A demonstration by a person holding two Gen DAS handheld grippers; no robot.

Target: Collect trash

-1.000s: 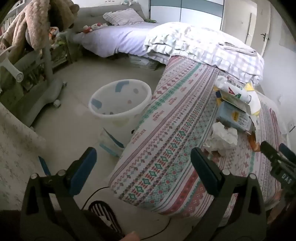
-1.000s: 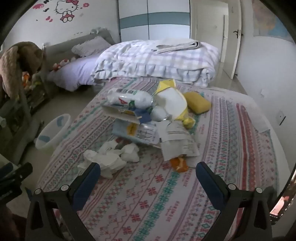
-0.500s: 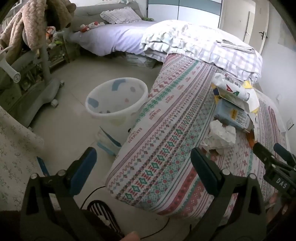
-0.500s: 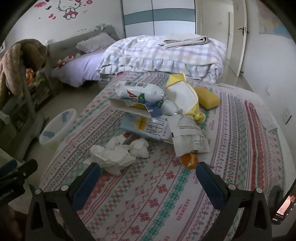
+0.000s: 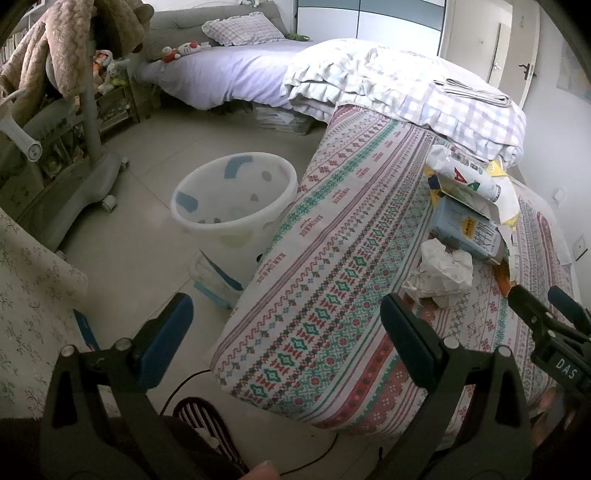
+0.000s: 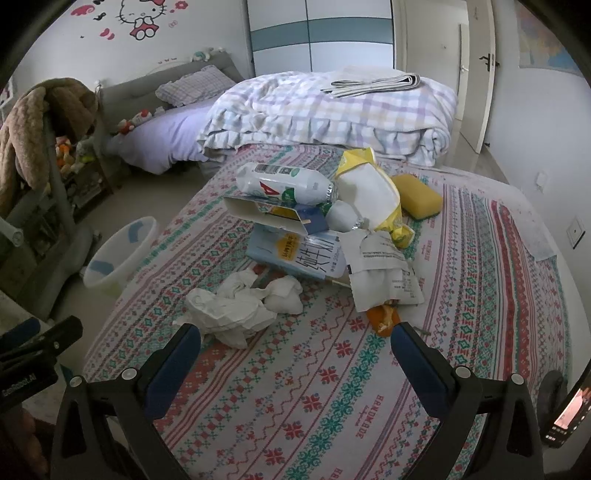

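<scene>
**Both tongs spread and empty over the patterned bed**

My left gripper hangs over the bed's near corner, jaws wide apart with nothing between them. My right gripper is equally spread and empty, just short of the crumpled tissues.

The trash sits in one heap mid-bed: a white bottle with a red "A" lying on an open carton flap, a pale blue milk box with Chinese print below it, a yellow-and-white bag, a printed paper wrapper, an orange scrap, and a yellow sponge just beside the bag.

The white bin stands on the tiled floor against the bed's side. The bedspread reads "HANDMADE". A folded checked quilt lies beyond the heap; Hello Kitty decorates the far wall.
</scene>
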